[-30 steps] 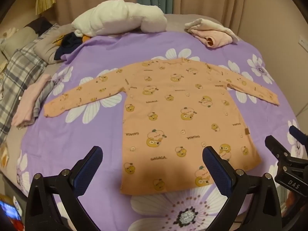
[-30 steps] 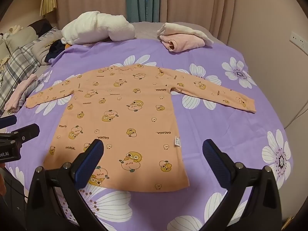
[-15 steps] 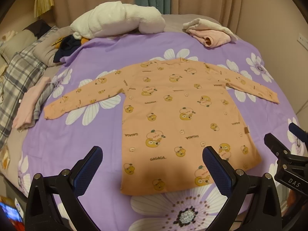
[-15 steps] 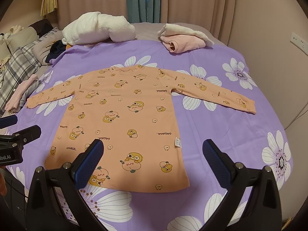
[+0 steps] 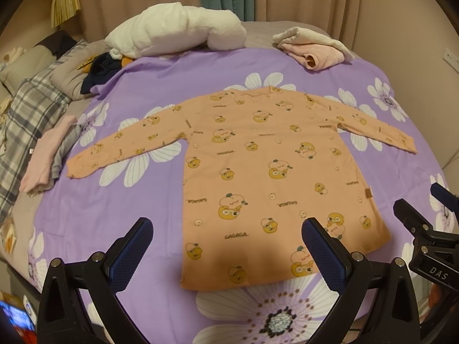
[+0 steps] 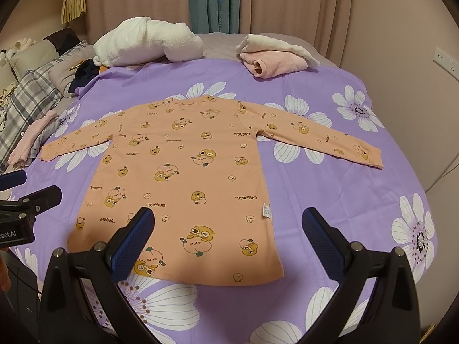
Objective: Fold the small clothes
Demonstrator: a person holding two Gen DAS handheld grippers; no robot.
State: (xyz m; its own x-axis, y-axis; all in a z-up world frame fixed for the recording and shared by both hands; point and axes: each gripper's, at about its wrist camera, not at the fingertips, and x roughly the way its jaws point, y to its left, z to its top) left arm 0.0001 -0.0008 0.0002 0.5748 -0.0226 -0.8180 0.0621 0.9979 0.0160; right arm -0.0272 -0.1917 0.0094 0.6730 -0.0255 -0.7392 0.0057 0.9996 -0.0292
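An orange long-sleeved shirt (image 5: 266, 169) (image 6: 183, 177) with cartoon prints lies flat on the purple flowered bedspread (image 5: 114, 206) (image 6: 330, 206), both sleeves spread out, hem toward me. My left gripper (image 5: 226, 246) hovers open above the hem's left part, nothing between its blue pads. My right gripper (image 6: 226, 243) hangs open above the hem's right part, also holding nothing. Each gripper's tip shows at the edge of the other's view.
A white fluffy bundle (image 5: 175, 28) (image 6: 146, 43) and a pink-and-cream folded garment (image 5: 312, 47) (image 6: 275, 57) lie at the far side of the bed. A pink and grey garment (image 5: 48, 154), plaid bedding (image 5: 25, 114) and dark clothes (image 5: 100, 68) are at the left. Curtains and wall behind.
Both views have shifted slightly, the grippers drifting a little over the hem. The shirt has not moved and both grippers stay open.
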